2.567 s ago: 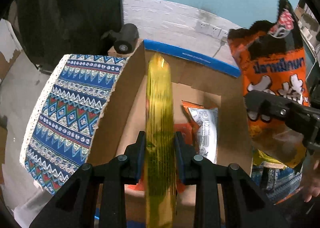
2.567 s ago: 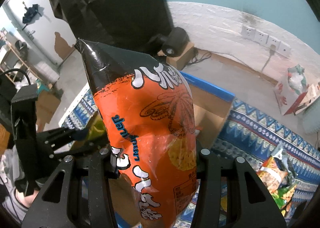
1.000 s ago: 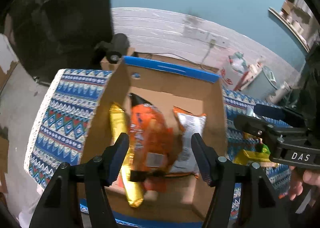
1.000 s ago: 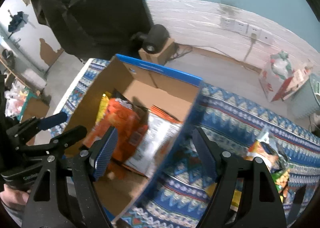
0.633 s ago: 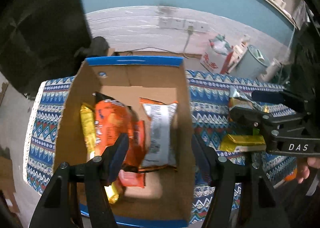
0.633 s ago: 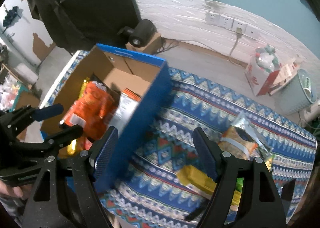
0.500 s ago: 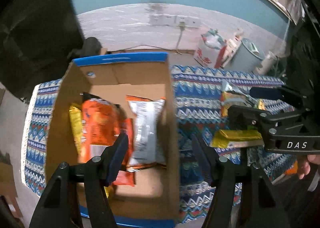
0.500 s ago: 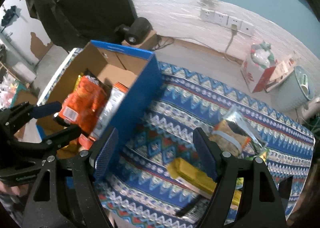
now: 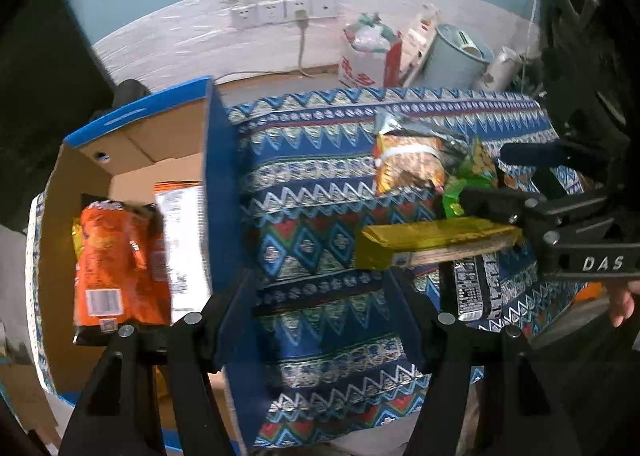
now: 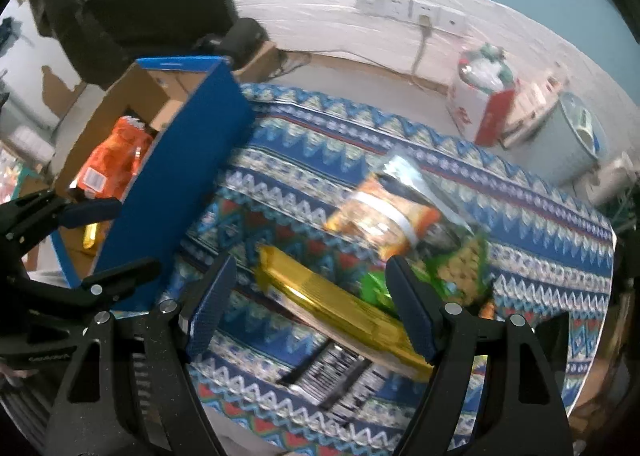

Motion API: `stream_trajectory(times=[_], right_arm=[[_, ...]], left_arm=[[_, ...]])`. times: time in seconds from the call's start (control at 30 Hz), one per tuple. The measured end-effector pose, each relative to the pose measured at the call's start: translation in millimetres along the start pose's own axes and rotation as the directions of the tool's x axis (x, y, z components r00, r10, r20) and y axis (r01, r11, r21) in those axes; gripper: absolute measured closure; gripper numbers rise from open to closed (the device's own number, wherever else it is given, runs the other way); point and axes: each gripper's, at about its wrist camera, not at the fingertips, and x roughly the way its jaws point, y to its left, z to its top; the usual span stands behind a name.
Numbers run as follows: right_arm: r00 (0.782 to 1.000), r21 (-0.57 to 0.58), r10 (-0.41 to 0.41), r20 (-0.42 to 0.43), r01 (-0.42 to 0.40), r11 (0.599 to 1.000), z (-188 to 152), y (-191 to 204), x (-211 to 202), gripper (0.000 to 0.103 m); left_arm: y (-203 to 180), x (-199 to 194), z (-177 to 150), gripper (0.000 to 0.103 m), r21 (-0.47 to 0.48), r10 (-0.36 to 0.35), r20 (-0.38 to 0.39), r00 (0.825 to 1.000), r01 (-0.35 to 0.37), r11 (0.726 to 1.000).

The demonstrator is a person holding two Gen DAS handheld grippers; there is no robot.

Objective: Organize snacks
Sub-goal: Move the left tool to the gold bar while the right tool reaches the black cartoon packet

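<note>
The cardboard box is seen at nine o'clock in the left wrist view, and part of the job can be judged done: an orange snack bag is lodged inside it, a white-backed packet is stood just beside that, and a sliver of yellow wrapper is glimpsed against the far wall. Plenty is left, though. Out on the patterned cloth covering the surface, a loose cluster of snacks is waiting at three o'clock: a long gold pack, an orange-and-silver bag beyond it, a green bag touching both, and a black wrapper tucked partly beneath the gold one. So roughly half the sorting is judged to remain.

Now the fingers. The left gripper is carried with its fingers parted to a middling gap, and nothing is held between them; only cloth and the blue box wall are framed there. The right gripper is spread wider, nearly as wide as it goes, and it too is empty, though the gold pack is lined up in the gap from twelve towards four o'clock, not yet pinched. That pack is judged the likely next pick.
</note>
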Motion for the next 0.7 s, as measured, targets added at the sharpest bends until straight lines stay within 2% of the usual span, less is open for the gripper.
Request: stream_trajectory(times=[0.4,0.7], right_arm=[[0.997,0.098,-0.061,-0.037,0.064,0.993,-38.7,-62.1,-4.5,0.025],[0.991,0.205,-0.113,-0.067,0.125,0.971,-56.5,-109.1,0.1,0.025]], left_arm=[[-53.5,26.3,6.6,0.031,0.14,0.005,-0.04,0.999,0.001,0.99],[-79.5,46.0,10.5,0.031,0.189,0.007,-0.074,0.997,0.007,0.982]])
